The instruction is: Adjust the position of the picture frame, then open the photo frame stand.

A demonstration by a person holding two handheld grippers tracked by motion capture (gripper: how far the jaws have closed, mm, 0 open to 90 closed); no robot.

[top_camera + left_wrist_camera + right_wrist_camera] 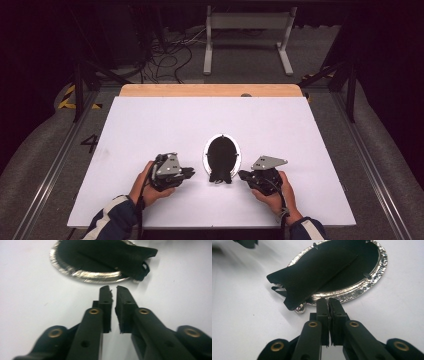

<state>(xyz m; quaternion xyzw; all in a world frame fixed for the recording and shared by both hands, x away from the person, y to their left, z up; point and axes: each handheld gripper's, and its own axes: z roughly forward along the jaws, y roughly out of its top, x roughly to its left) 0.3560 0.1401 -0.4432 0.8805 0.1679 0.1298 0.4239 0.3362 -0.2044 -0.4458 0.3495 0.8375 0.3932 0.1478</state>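
Note:
An oval picture frame with a silver rim [221, 155] lies face down near the front middle of the white table [150, 125], its black back and easel stand [312, 272] facing up. My left gripper [190, 172] lies level just left of the frame's near end, apart from it. Its jaws [113, 288] stand a narrow gap apart with nothing between them, just short of the rim [82, 275]. My right gripper [242, 175] lies level just right of the near end. Its jaws [328, 300] are together and empty, the tips right at the rim [372, 282].
A wooden strip [210, 90] runs along the table's far edge. Beyond it a white stand [247, 30] and loose cables [165, 60] lie on the floor. Dark frame bars [80, 90] flank the table.

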